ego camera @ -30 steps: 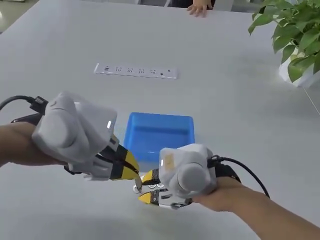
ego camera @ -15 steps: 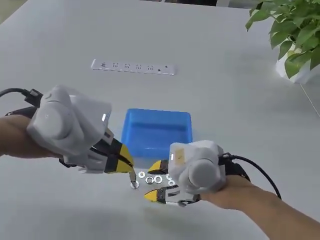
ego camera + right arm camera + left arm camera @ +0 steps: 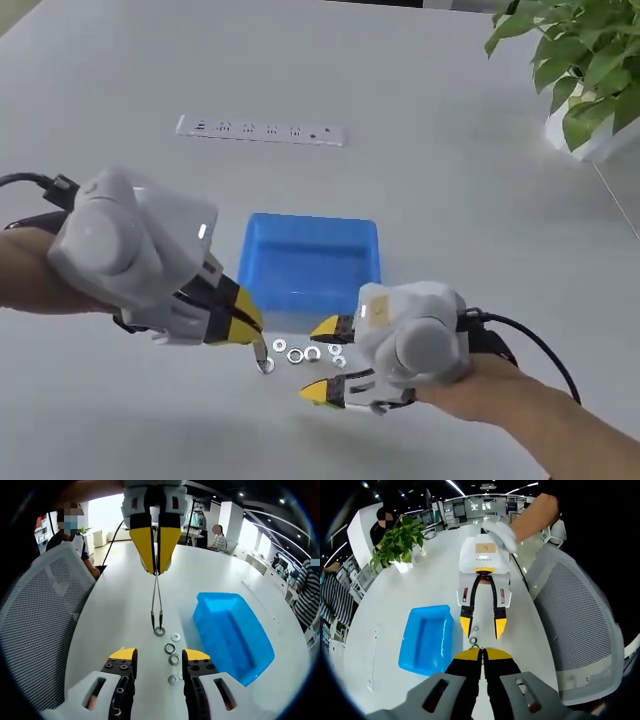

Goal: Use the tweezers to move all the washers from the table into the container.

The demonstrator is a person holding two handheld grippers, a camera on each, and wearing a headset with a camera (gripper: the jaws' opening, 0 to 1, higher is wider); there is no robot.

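Observation:
My left gripper [image 3: 245,325] is shut on thin metal tweezers [image 3: 156,597], which point down at the table. Their tips touch one washer [image 3: 159,630]; whether they pinch it I cannot tell. Several more washers [image 3: 313,353] lie in a small cluster on the white table, just in front of the blue container [image 3: 310,262]. My right gripper [image 3: 322,360] faces the left one across the cluster, open with nothing between its jaws. In the left gripper view my own jaws [image 3: 482,651] are pressed together, with the right gripper [image 3: 483,622] open beyond them and the container [image 3: 427,640] to the left.
A white power strip [image 3: 260,130] lies beyond the container. A potted plant [image 3: 580,70] stands at the far right corner. A mesh office chair [image 3: 35,615] stands beside the table [image 3: 450,200], and people sit in the background.
My right gripper has drawn back to the right, away from the tweezer tips, uncovering the washer cluster. The left gripper still holds the tweezers at about the same spot.

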